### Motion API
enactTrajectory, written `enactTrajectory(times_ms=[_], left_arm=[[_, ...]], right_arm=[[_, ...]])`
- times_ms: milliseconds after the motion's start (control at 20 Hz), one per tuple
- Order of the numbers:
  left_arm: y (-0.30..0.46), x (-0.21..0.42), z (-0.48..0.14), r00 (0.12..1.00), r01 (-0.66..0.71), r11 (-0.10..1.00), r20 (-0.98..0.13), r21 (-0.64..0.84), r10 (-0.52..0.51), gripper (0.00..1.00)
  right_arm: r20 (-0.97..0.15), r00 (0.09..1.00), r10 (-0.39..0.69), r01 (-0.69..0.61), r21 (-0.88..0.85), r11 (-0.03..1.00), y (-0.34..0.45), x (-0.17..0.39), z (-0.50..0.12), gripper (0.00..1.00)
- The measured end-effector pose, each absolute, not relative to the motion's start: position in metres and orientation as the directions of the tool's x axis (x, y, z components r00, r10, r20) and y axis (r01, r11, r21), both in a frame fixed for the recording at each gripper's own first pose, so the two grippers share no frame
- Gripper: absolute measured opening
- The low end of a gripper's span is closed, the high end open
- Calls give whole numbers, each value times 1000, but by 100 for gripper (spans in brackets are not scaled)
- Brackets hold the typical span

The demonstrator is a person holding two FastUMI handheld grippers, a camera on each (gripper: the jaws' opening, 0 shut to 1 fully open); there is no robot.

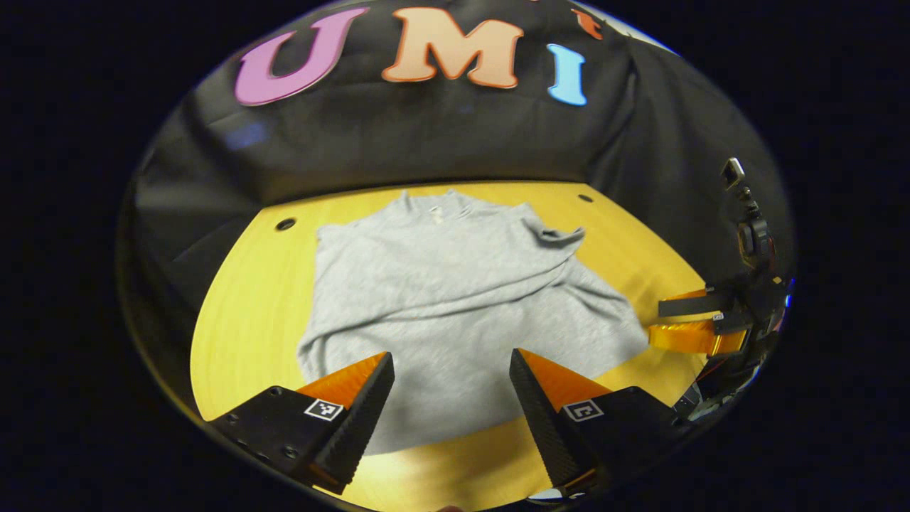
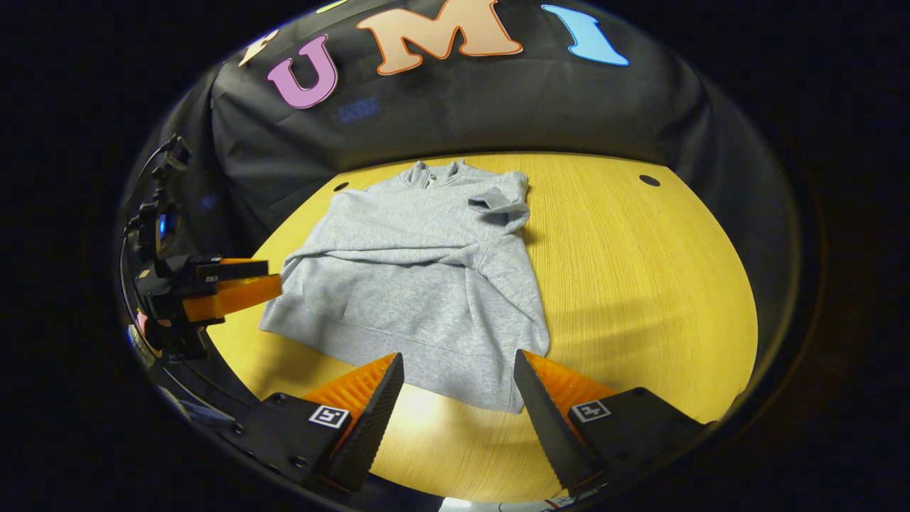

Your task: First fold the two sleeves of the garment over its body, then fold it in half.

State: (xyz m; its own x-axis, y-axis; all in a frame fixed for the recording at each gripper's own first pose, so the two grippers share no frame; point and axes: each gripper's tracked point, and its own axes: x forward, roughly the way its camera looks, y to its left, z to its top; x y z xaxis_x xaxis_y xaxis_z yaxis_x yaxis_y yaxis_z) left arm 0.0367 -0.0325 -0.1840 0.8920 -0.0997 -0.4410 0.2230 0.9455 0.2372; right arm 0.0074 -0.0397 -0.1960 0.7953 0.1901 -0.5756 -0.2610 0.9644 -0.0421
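While our left gripper [image 1: 451, 370] and right gripper [image 2: 458, 370] both hover with jaws wide and holding nothing, the grey sweatshirt [image 2: 419, 284] lies flat on the yellow wooden table [image 2: 640, 284] just ahead, sleeves already folded across its body, collar toward the far black wall.

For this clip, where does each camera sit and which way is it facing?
Left gripper view: rides the left gripper, above the near hem, facing the grey garment; own open fingers at bottom.
Right gripper view: rides the right gripper, facing the garment's near right corner; own open fingers below.
Shared: garment, table, each other's gripper at the edge.
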Motion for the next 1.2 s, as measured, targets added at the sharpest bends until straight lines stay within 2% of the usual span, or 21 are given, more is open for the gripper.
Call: enactTrajectory(times_ms=[100, 150, 400, 450, 500, 550, 600, 650, 700, 850, 1100, 1150, 1200], left_arm=[[-22, 28, -190, 891, 156, 964, -452, 215, -44, 95], [-18, 24, -197, 889, 125, 971, -458, 202, -19, 95], [4, 14, -220, 870, 10, 990, -490, 140, 61, 96], [4, 14, -221, 867, 3, 990, -494, 139, 66, 96], [5, 14, -222, 862, 0, 990, -501, 143, 72, 96], [7, 12, -223, 857, -3, 988, -508, 152, 81, 96], [9, 11, -222, 857, -7, 986, -508, 164, 91, 96], [10, 12, -223, 857, -5, 985, -506, 173, 93, 95], [10, 12, -223, 859, -2, 984, -503, 180, 94, 95], [14, 13, -226, 857, -17, 979, -502, 204, 120, 95], [13, 12, -224, 851, -43, 971, -501, 235, 159, 93], [13, 12, -223, 849, -40, 970, -503, 241, 161, 91], [13, 11, -224, 850, -31, 969, -504, 244, 154, 90]], right_arm=[[-598, 781, 179, -259, -50, 965, -42, 8, -209, 92], [-606, 777, 170, -255, -56, 965, -45, 9, -214, 97], [-628, 770, 117, -244, -118, 963, -56, 12, -230, 97], [-634, 765, 110, -243, -126, 962, -58, 12, -235, 92], [-644, 758, 102, -241, -131, 962, -58, 11, -239, 97], [-651, 753, 100, -240, -130, 962, -58, 12, -244, 92], [-648, 755, 95, -236, -135, 962, -57, 12, -246, 97], [-641, 762, 91, -232, -139, 963, -57, 14, -246, 92], [-640, 764, 84, -224, -140, 964, -57, 14, -247, 91], [-638, 768, 60, -190, -138, 972, -58, 16, -247, 92], [-626, 780, -4, -179, -229, 957, -59, 19, -251, 90], [-623, 782, -7, -169, -223, 960, -59, 18, -250, 94], [-621, 784, -10, -155, -211, 965, -59, 19, -251, 90]])
